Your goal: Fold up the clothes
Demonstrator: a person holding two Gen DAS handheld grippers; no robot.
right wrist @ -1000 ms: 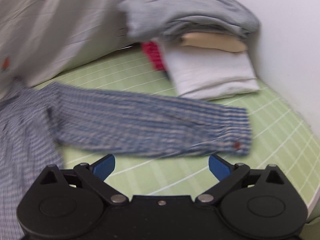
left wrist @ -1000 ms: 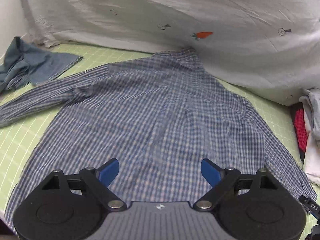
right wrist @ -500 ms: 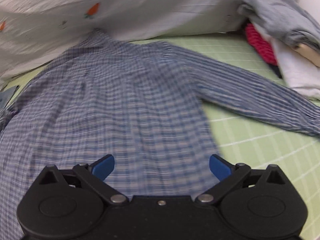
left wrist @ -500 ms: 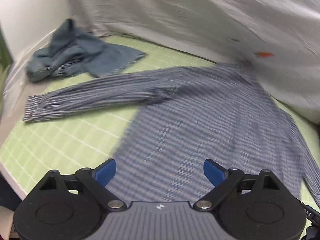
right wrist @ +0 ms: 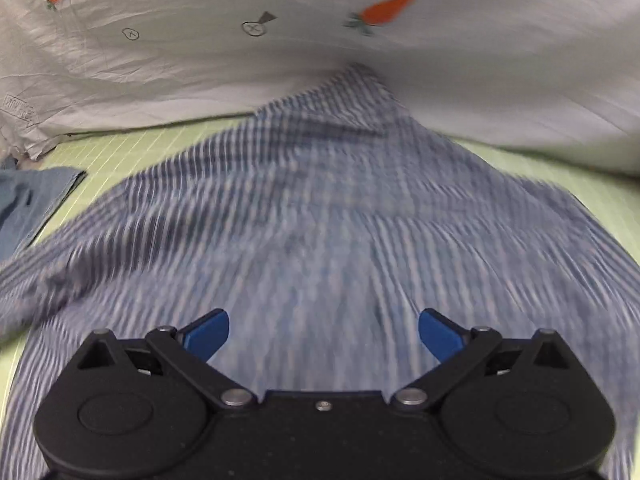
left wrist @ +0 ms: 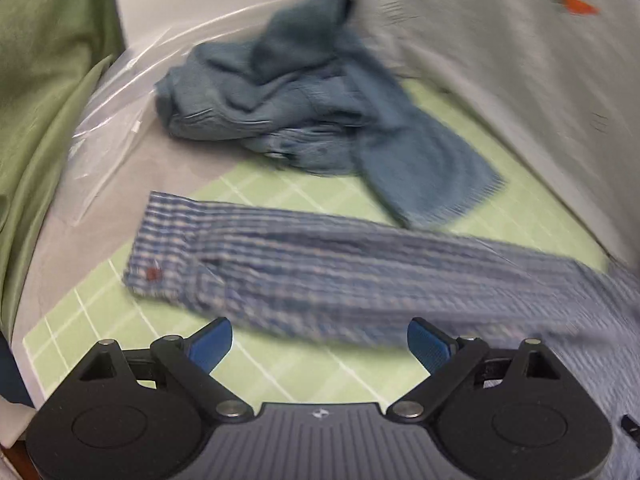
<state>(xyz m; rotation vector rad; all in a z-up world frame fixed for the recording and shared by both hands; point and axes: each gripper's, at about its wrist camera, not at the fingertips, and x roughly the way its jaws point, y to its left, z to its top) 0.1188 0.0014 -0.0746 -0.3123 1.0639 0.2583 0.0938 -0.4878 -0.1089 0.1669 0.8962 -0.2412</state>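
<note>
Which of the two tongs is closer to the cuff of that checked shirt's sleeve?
Left. The left tongs hang open just short of the sleeve cuff, which lies ahead and slightly left. The right tongs are open over the shirt's body, no cuff in view.

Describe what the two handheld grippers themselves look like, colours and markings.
Both match: the left gripper and right gripper have black linkage arms with silver pivot pins, round black discs either side, and blue tips on the jaws. The left's ribbed grey centre plate bears a small white emblem; the right's centre is plain black.
</note>
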